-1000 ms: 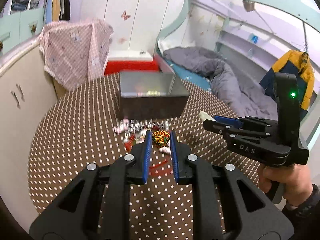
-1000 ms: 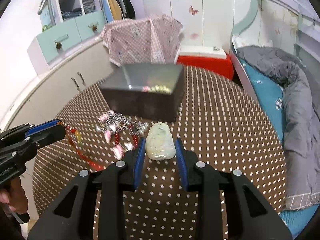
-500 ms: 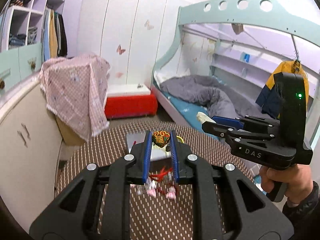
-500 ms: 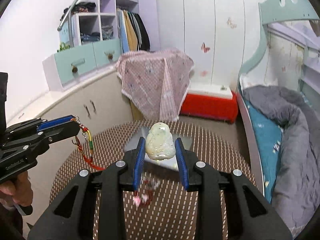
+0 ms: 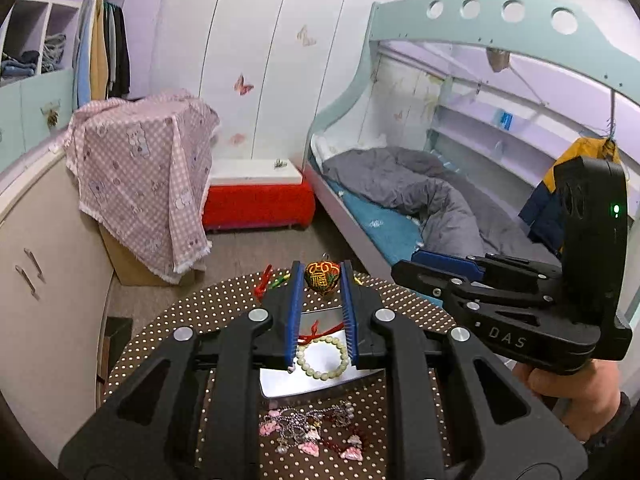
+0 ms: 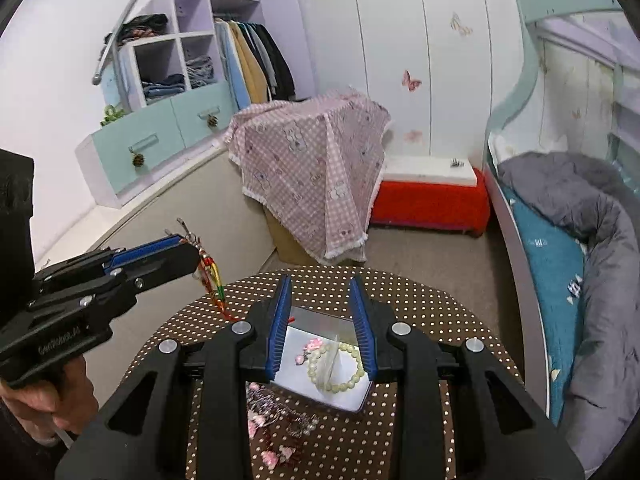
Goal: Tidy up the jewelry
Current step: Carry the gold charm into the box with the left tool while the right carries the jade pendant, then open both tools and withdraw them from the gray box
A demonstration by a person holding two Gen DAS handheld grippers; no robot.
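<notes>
My left gripper (image 5: pixel 321 269) is shut on a red and gold heart charm (image 5: pixel 322 280); its coloured cord (image 6: pixel 212 280) hangs from the tips in the right wrist view. My right gripper (image 6: pixel 320 280) is held above the box with a narrow gap and nothing between its pads. Below both lies a mirror-topped box (image 6: pixel 344 394) on the dotted brown table (image 6: pixel 420 304). A pale green bead bracelet (image 6: pixel 340 368) rests on it. A blurred pale shape crosses the bracelet; I cannot tell what it is. A heap of pink and silver jewelry (image 5: pixel 308 432) lies in front of the box.
The round table's far edge (image 5: pixel 224 308) drops to the floor. Beyond stand a box draped in pink checked cloth (image 5: pixel 140 168), a red and white chest (image 5: pixel 256 196), a bed with a grey quilt (image 5: pixel 420 196) on the right, and cream cabinets (image 5: pixel 40 280) on the left.
Both grippers have risen and now look down on the box from higher up. The pale jade pendant held in the right gripper is no longer between its pads. The left still grips the charm.
</notes>
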